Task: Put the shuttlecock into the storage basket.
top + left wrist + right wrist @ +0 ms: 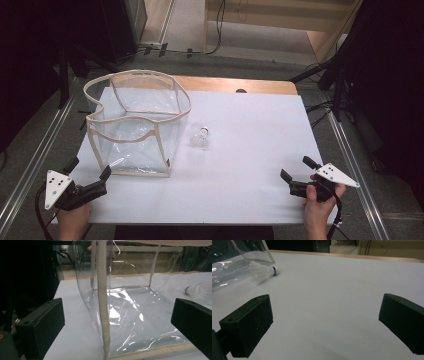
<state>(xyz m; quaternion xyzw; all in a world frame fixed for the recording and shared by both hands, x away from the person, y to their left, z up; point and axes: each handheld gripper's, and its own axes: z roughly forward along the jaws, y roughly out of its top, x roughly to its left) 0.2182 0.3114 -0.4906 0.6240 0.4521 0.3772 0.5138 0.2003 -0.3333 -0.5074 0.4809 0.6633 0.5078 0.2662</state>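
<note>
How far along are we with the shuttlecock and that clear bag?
Nothing looks done yet. The shuttlecock lies on the white table just outside the clear bag, which stands open and holds nothing. Nothing is in hand: the left gripper sits open near the bag's front corner, and the right gripper rests open at the table's near right, well apart from the shuttlecock. Picking it up and likely bagging it remain.
</note>
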